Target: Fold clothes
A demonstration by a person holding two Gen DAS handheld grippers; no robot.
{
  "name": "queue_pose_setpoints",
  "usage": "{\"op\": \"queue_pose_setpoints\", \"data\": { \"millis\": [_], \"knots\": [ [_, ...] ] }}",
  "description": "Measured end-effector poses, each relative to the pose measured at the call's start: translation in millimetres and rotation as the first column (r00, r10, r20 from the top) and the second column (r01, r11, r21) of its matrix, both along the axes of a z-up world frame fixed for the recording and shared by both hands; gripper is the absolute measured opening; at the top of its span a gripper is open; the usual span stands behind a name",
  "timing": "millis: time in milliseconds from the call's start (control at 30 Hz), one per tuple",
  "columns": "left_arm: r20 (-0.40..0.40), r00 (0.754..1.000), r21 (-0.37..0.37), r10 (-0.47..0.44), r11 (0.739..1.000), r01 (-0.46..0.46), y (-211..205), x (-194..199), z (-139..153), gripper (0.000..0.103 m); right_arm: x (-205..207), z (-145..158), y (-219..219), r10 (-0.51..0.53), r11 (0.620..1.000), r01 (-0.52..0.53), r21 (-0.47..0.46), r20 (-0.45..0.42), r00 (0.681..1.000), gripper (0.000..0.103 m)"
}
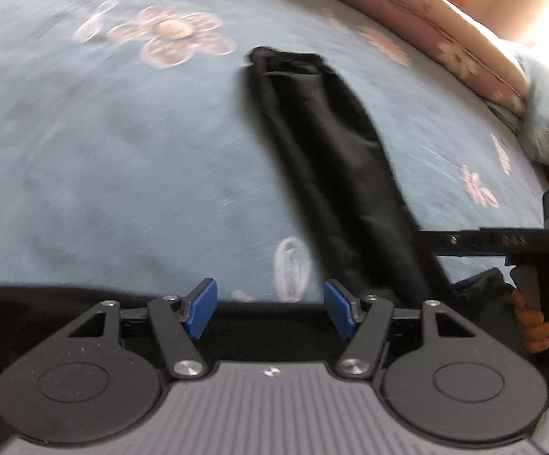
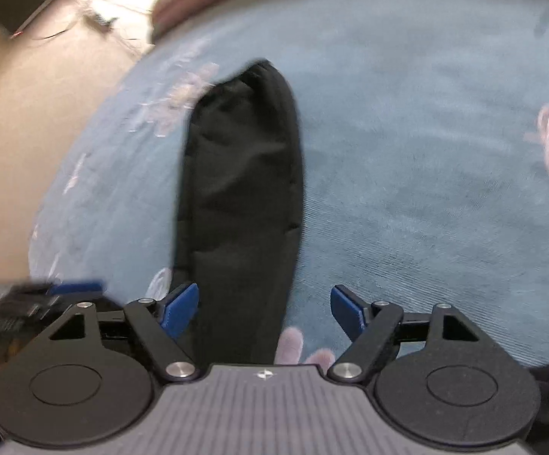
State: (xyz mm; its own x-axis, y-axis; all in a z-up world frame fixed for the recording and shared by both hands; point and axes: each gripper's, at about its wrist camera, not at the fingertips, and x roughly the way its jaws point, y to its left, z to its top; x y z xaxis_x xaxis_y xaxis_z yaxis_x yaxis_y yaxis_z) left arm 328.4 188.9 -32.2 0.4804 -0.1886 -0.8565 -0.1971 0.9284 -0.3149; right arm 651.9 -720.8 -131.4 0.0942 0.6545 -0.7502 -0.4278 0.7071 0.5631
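Both claws [image 1: 270, 309] [image 2: 265, 313] hover spread above black trousers [image 2: 240, 197].

Soft even daylight, blown-out glare top right, motion blur throughout, strong fisheye bending at edges

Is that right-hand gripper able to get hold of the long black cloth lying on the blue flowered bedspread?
Probably yes. The right gripper is open, and the long black cloth runs straight ahead from between its blue fingers, nearer the left one. Nothing lies on the cloth or blocks the way over the blue flowered bedspread.
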Motion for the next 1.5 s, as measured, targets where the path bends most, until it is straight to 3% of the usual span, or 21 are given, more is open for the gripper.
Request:
{"op": "queue_pose_setpoints", "data": {
  "millis": [100, 133, 167, 333, 433, 500, 567, 700, 833, 900, 1000, 1167, 1267, 1333, 1367, 1433, 1500],
  "knots": [
    [-0.004, 0.999, -0.012, 0.032, 0.999, -0.033, 7.5, -7.8, -4.6, 0.063, 7.2, -18.1, 3.3, -0.024, 0.999, 0.026, 0.022, -0.067, 0.997, 0.037],
    [-0.004, 0.999, -0.018, 0.042, 0.999, -0.042, 9.4, -9.8, -5.6, 0.063, 6.4, -17.7, 4.2, -0.021, 0.999, 0.023, 0.025, -0.067, 0.997, 0.013],
    [-0.004, 0.999, -0.025, 0.048, 0.999, -0.048, 10.8, -10.8, -6.3, 0.063, 5.2, -16.5, 5.1, -0.017, 0.999, 0.019, 0.027, -0.066, 0.998, 0.007],
    [0.003, 0.998, -0.103, 0.070, 0.992, -0.070, 18.0, -11.8, -7.6, 0.063, -11.3, 10.4, 9.4, 0.023, 0.996, -0.021, 0.087, -0.022, 0.999, 0.006],
    [0.017, 0.994, -0.257, 0.107, 0.961, -0.099, 31.5, -17.4, -12.0, 0.063, -29.4, 38.0, 14.0, 0.078, 0.983, -0.077, 0.164, 0.000, 0.997, 0.006],
    [0.025, 0.990, -0.381, 0.137, 0.917, -0.117, 42.3, -24.0, -16.3, 0.063, -44.0, 52.7, 21.2, 0.123, 0.973, -0.125, 0.193, 0.022, 0.992, 0.006],
    [0.030, 0.985, -0.498, 0.168, 0.857, -0.131, 53.1, -30.6, -20.6, 0.063, -59.3, 64.2, 30.0, 0.167, 0.962, -0.172, 0.209, 0.044, 0.985, 0.006],
    [0.026, 0.974, -0.700, 0.223, 0.700, -0.142, 72.7, -43.5, -30.0, 0.068, -84.4, 71.9, 48.4, 0.227, 0.942, -0.234, 0.240, 0.054, 0.972, 0.006],
    [-0.016, 0.977, -0.815, 0.212, 0.563, -0.136, 65.3, -47.4, -54.2, 0.074, -102.9, 77.1, 58.3, 0.265, 0.927, -0.276, 0.254, 0.077, 0.961, 0.006],
    [-0.039, 0.978, -0.843, 0.204, 0.519, -0.142, 57.8, -44.2, -66.2, 0.074, -111.0, 79.9, 59.2, 0.282, 0.921, -0.296, 0.252, 0.092, 0.955, 0.006],
    [-0.045, 0.986, -0.845, 0.161, 0.521, -0.124, 44.9, -32.8, -74.1, 0.074, -123.4, 81.0, 58.8, 0.307, 0.917, -0.324, 0.234, 0.106, 0.946, 0.007],
    [-0.060, 0.996, -0.805, 0.066, 0.586, -0.087, 23.2, -9.6, -83.9, 0.074, -150.2, 78.2, 64.5, 0.388, 0.885, -0.403, 0.232, 0.109, 0.915, 0.007],
    [-0.068, 0.997, -0.794, 0.046, 0.603, -0.082, 16.5, -2.8, -90.8, 0.074, -166.4, 79.3, 65.4, 0.437, 0.858, -0.451, 0.245, 0.111, 0.893, 0.007],
    [-0.054, 0.998, -0.771, 0.040, 0.633, -0.067, 12.6, -1.7, -91.4, 0.072, -174.3, 80.2, 63.0, 0.455, 0.850, -0.470, 0.237, 0.117, 0.883, 0.010],
    [-0.043, 0.998, -0.756, 0.038, 0.652, -0.057, 10.6, -1.7, -91.1, 0.068, -176.9, 80.4, 61.4, 0.461, 0.850, -0.475, 0.228, 0.117, 0.880, 0.013],
    [-0.031, 0.999, -0.719, 0.039, 0.693, -0.050, 7.6, -2.2, -89.7, 0.038, -177.7, 79.0, 55.3, 0.456, 0.854, -0.469, 0.223, 0.109, 0.883, 0.021],
    [-0.022, 0.999, -0.682, 0.042, 0.730, -0.046, 6.8, -1.9, -88.6, 0.024, -176.6, 80.0, 45.5, 0.439, 0.865, -0.453, 0.218, 0.108, 0.892, 0.021]
  ]
}}
